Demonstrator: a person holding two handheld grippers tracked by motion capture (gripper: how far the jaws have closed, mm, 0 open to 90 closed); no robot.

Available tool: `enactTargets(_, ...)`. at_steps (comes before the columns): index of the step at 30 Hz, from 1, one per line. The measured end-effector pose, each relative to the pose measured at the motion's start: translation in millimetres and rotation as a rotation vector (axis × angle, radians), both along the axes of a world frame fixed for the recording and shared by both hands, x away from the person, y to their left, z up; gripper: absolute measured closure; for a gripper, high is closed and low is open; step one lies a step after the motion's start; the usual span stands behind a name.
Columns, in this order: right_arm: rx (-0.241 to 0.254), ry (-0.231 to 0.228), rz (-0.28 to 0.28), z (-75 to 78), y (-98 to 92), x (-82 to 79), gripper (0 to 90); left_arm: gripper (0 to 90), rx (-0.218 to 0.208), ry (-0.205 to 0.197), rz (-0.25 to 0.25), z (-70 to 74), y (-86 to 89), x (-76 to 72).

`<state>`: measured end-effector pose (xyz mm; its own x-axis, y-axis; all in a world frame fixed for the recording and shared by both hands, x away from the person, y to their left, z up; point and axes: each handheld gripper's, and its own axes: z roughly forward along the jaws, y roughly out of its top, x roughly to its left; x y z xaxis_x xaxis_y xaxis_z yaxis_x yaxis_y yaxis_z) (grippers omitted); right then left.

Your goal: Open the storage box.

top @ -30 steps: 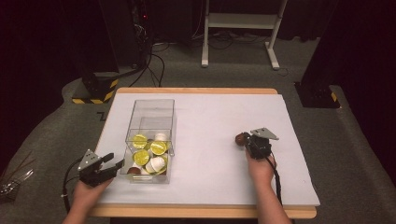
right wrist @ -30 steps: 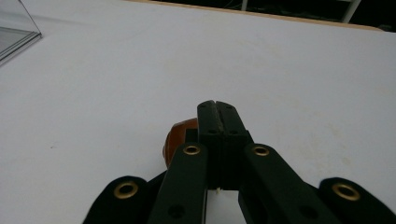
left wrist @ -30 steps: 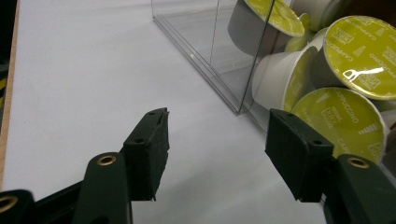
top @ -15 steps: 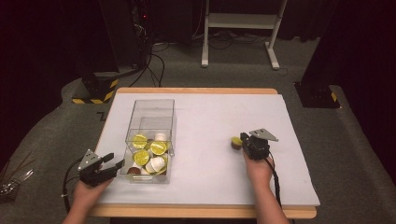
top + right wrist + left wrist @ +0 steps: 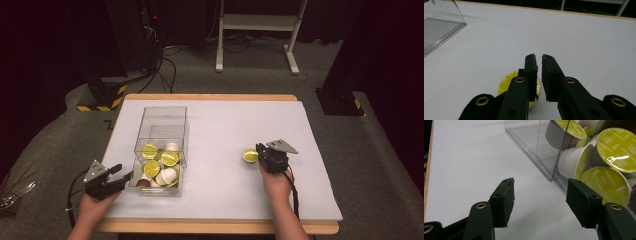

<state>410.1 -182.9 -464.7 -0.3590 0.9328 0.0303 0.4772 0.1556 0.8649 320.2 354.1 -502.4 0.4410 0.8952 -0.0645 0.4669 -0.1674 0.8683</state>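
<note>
— What's on the bench (image 5: 225, 125)?
— A clear box (image 5: 161, 145) of capsules, its near end crowded. One yellow-lidded capsule (image 5: 250, 155) lies just beside the right tool (image 5: 262, 153).
— Gripped?
— No; jaws nearly shut, just easing apart, empty, half hiding it. Left tool (image 5: 125, 174) gapes empty.

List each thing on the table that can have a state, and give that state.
clear box: upright, open at the top, partly filled with capsules
capsules in the box: piled loosely, several with yellow-green lids up
loose capsule: on the table, lid up, not gripped
left gripper: jaws open, nothing between them, beside the box
right gripper: jaws almost shut, just been opening, nothing between them
</note>
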Motion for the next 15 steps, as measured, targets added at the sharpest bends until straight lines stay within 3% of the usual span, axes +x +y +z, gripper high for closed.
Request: enactTargets(15,-0.008,0.002,0.031,-1.3,2.2,-12.1,72.5,40.1,0.0,0.004,0.0,0.0,-0.2,0.4)
